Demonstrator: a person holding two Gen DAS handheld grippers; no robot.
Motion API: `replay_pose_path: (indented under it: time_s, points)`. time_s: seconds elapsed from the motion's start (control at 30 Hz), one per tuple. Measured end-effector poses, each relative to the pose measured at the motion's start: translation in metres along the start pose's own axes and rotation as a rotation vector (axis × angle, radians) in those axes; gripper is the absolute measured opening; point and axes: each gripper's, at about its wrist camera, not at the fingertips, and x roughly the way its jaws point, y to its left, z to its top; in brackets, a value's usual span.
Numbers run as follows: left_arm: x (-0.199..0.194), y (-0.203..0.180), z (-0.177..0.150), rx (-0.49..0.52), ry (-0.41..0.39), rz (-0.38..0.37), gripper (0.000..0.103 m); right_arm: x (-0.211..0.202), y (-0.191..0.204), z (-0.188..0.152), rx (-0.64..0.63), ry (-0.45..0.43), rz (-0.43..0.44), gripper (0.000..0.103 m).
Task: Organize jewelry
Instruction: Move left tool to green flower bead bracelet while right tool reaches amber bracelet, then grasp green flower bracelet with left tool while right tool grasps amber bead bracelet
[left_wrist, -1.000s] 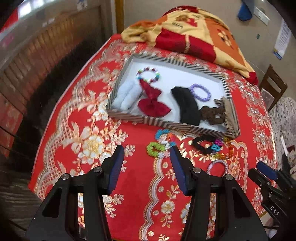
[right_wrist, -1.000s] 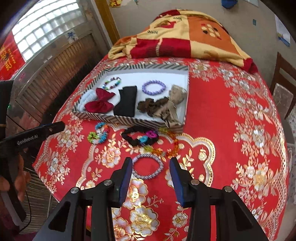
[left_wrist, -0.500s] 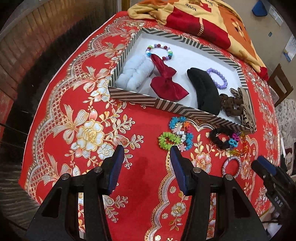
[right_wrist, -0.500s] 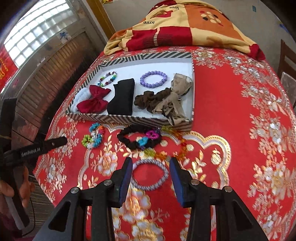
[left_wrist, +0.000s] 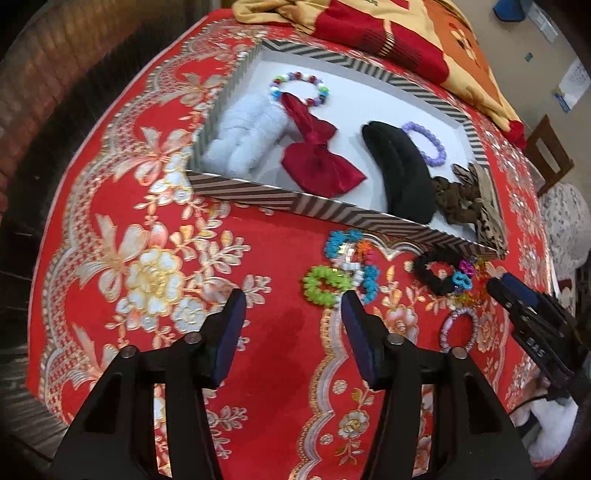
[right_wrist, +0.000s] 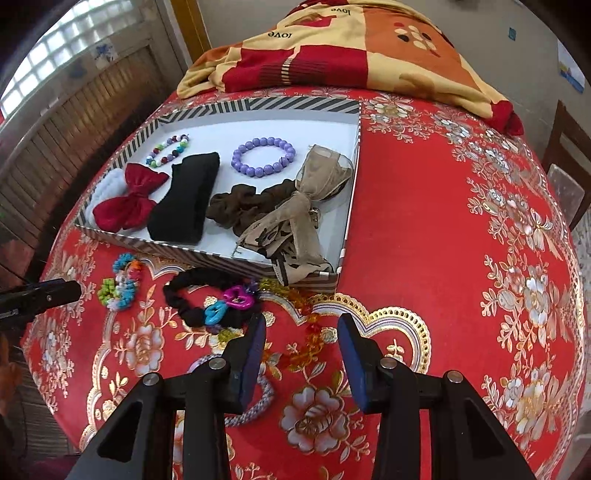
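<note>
Ahead and a little right of the left tool (left_wrist: 291, 314) lies the cluster of small loose bands: green beaded ring (left_wrist: 325, 285) just beyond its right fingertip, blue and orange ones behind it, all on the red table (left_wrist: 155, 229) short of the striped tray (left_wrist: 332, 210). Left tool spread wide, nothing between the pads, nothing touched as far as I can tell.

Right tool (right_wrist: 301, 332) also spread, empty. Amber bead strand (right_wrist: 306, 345) lies directly between and just beyond its fingertips, running roughly away from the tool toward the tray's near right corner. Lilac braided bracelet (right_wrist: 255, 400) sits under and beside the left finger, partly hidden by it. Black scrunchie with pink and blue charms (right_wrist: 207, 299) ahead-left of this tool, near.

Tray farther ahead of both tools; already holds white fluffy band, red bow, black band, purple bead bracelet (right_wrist: 263, 158), brown scrunchies.

Judgement: right tool is nearer the amber strand and better lined up; strand's long axis runs along the approach, so the pads would close across it. Left tool nearer the green ring, needs a slight shift right.
</note>
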Motion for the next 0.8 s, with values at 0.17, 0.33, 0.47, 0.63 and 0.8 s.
replay_pose_path:
  time_s: [0.17,0.33,0.47,0.63,0.8]
  points:
    - [0.009,-0.009,0.004,0.022,0.010,-0.019,0.058,0.005,0.002,0.001,-0.015,-0.001,-0.016,0.039]
    - [0.019,-0.012,0.011,0.033,0.021,-0.011,0.058,0.011,0.002,0.004,-0.024,0.001,-0.026,0.039]
    - [0.029,-0.015,0.019,0.035,0.028,-0.003,0.058,0.016,0.001,0.007,-0.017,0.004,-0.023,0.039]
    - [0.040,-0.015,0.028,0.034,0.037,0.018,0.058,0.023,0.003,0.008,-0.022,0.008,-0.020,0.039]
    - [0.047,-0.020,0.035,0.043,0.027,0.009,0.057,0.025,0.003,0.008,-0.036,0.003,-0.030,0.037]
